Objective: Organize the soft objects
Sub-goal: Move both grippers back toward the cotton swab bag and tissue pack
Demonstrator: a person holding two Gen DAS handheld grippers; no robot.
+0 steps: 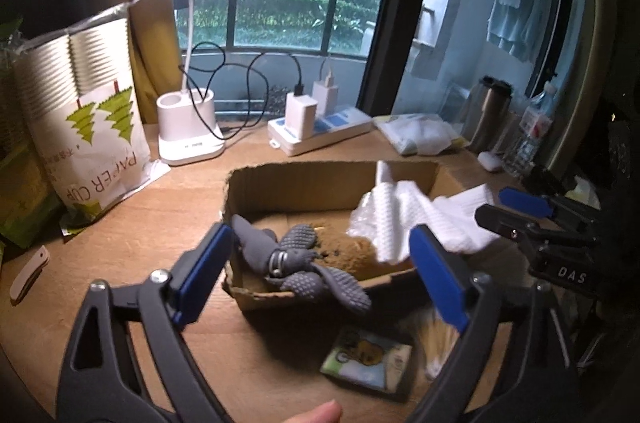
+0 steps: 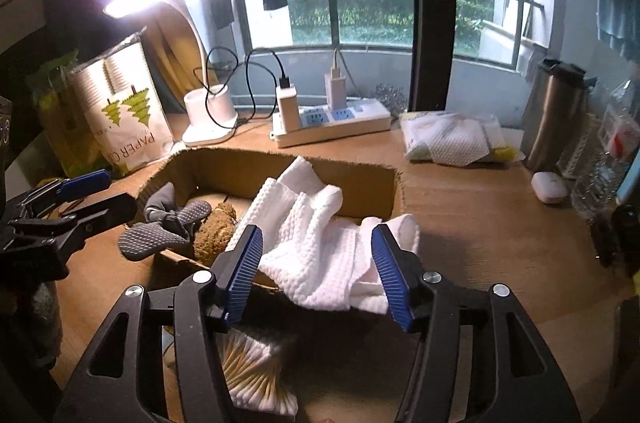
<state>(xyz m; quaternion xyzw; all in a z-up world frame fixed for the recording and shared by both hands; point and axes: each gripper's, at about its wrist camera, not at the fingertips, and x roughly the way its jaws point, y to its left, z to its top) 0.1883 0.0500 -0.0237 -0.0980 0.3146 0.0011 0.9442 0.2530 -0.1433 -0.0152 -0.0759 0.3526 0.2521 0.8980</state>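
A shallow cardboard box (image 1: pixel 280 183) (image 2: pixel 224 167) sits on the wooden desk. In it lie grey grip socks (image 1: pixel 304 263) (image 2: pixel 164 231), a brown plush thing (image 1: pixel 352 251) (image 2: pixel 214 229) and a white textured cloth (image 1: pixel 404 215) (image 2: pixel 316 243) that drapes over the box's near right rim. My left gripper (image 1: pixel 316 275) is open just in front of the socks, holding nothing. My right gripper (image 2: pixel 318 267) is open with the cloth's hanging edge between its fingers, not clamped.
A desk lamp base (image 1: pixel 188 131), a power strip with chargers (image 1: pixel 320 131), a paper cup bag (image 1: pixel 92 127), a tissue pack (image 2: pixel 452 139), a steel tumbler (image 2: pixel 556 119), a white earbud case (image 2: pixel 549 187), a small card pack (image 1: pixel 368 359) and cotton swabs (image 2: pixel 256 379) surround the box.
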